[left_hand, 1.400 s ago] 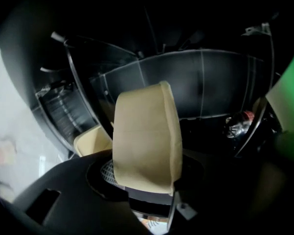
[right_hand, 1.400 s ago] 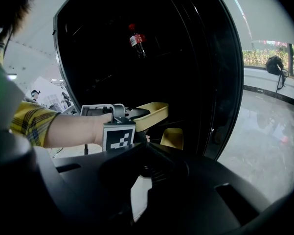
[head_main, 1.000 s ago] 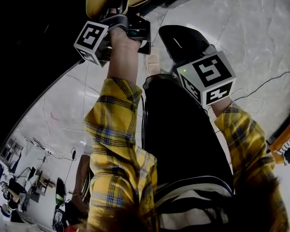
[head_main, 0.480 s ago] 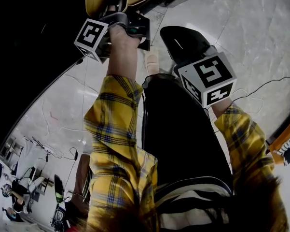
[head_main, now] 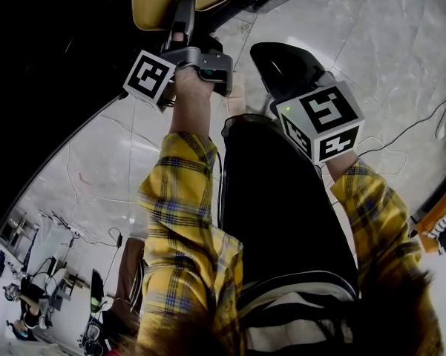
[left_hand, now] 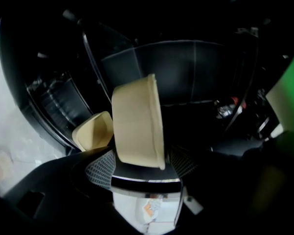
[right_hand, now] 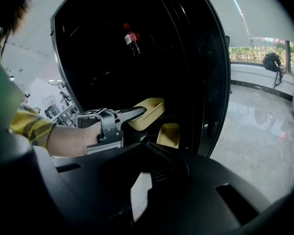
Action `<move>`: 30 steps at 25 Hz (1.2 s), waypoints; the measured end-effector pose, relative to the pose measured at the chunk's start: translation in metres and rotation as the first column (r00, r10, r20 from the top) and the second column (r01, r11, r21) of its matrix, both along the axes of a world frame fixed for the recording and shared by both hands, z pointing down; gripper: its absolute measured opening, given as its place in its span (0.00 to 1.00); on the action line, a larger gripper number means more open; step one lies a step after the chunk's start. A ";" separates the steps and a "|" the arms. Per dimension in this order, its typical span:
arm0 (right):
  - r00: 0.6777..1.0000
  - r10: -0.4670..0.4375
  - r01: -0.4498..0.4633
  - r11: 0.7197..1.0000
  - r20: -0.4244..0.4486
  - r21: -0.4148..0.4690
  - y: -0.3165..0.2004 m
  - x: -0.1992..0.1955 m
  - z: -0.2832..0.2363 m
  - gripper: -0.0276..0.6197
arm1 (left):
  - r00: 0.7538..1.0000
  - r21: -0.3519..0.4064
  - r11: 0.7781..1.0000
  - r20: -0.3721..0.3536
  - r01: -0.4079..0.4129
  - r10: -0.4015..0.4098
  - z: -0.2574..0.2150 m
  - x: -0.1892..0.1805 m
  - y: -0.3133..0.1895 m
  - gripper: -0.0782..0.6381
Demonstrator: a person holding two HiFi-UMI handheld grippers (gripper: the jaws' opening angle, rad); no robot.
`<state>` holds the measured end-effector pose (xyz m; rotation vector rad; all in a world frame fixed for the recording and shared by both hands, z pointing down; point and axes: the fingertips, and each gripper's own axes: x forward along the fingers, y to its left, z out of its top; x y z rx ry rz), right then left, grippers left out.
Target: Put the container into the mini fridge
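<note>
Container [left_hand: 137, 126] appears placed inside the mini fridge [right_hand: 112, 43], left tool [left_hand: 143, 166] jaws just opened wide around it, right tool [right_hand: 147, 153] closed and empty; remaining: withdraw the left tool

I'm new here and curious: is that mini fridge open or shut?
Open: the mini fridge shows its dark inside, with the beige container in it.

Left tool [left_hand: 143, 166] has just been opening its jaws, container [left_hand: 137, 121] loose between them; right tool [right_hand: 147, 153] closed, empty.
</note>
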<state>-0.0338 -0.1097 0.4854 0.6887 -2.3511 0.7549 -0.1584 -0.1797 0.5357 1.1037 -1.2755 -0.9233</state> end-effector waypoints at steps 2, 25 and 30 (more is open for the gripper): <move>1.000 0.002 -0.002 1.000 0.000 0.001 0.001 0.002 0.000 0.09 | 0.996 0.001 0.999 0.074 -0.051 0.051 -0.003 0.005 0.010 0.60; 1.000 -0.010 0.010 1.000 -0.013 -0.009 0.005 0.000 0.013 0.09 | 0.240 -0.356 0.917 0.888 -0.179 0.391 -0.017 -0.002 0.072 0.59; 1.000 -0.020 0.020 1.000 -0.009 -0.016 0.009 -0.004 0.013 0.09 | 0.199 -0.390 0.903 0.884 -0.182 0.422 -0.017 -0.007 0.060 0.57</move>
